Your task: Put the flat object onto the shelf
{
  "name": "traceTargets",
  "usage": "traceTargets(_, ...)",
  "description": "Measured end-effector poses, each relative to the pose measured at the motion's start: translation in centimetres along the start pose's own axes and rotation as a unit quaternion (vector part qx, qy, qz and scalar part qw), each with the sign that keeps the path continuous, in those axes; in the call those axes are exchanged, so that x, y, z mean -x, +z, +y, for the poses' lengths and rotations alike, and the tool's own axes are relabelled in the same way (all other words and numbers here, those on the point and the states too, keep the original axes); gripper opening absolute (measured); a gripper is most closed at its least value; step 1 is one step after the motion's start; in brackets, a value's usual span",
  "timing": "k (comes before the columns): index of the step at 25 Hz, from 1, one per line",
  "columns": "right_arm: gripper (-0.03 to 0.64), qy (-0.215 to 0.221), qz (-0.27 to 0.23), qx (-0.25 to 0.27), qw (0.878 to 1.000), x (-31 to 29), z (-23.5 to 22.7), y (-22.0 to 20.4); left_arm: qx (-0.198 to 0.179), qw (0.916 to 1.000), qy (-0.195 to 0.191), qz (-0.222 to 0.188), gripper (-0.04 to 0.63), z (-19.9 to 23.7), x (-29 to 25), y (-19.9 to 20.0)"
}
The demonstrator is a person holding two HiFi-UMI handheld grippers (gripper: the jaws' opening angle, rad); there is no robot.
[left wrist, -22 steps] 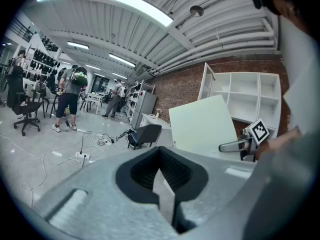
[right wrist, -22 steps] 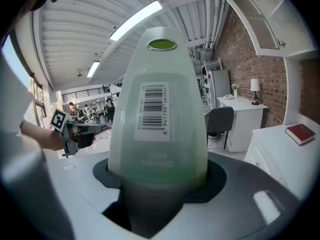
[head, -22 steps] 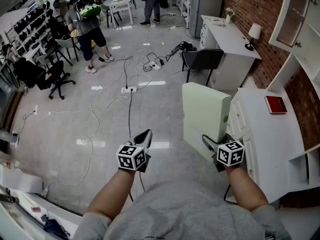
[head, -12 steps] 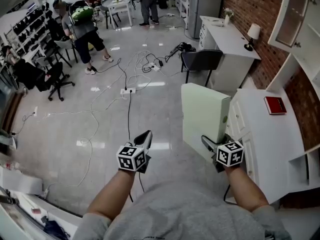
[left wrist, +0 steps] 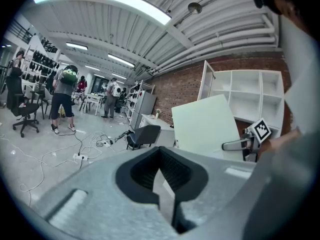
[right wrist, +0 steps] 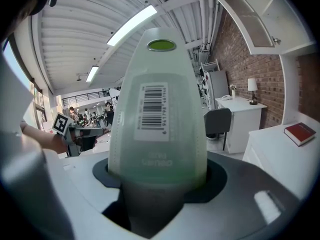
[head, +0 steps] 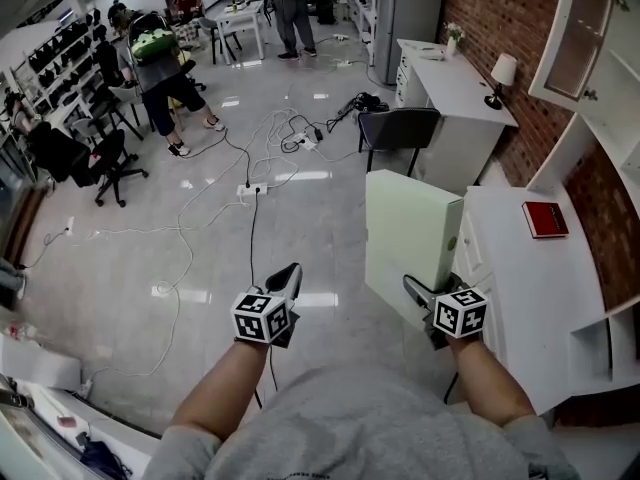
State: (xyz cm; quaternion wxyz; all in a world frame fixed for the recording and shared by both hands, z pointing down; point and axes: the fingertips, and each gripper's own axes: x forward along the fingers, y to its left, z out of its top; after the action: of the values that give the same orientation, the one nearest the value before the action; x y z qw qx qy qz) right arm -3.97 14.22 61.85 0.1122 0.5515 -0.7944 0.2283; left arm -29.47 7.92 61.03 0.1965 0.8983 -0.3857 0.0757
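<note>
Flat box (head: 410,236) upright, edge clamped in right gripper (head: 428,296); left gripper (head: 287,276) closed, empty.

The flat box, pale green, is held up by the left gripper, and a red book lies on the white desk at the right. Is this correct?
Not quite. The right gripper holds the flat box, as the head view shows; the left gripper holds nothing. The red book does lie on the white desk.
</note>
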Motion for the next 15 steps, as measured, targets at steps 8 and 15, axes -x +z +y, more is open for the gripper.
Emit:
traceTargets(8,0.306,-0.007,-0.018,0.007,1.000,3.4,-5.1,1.8,-0.009,0.9999,-0.011,0.001,-0.002,-5.0,-4.6,1.0)
traceTargets(15,0.305,-0.020,-0.026,-0.002,0.999,4.6,-8.0,2.2,-0.022,0.9989,-0.041,0.002,-0.002,-8.3,-7.8,2.0)
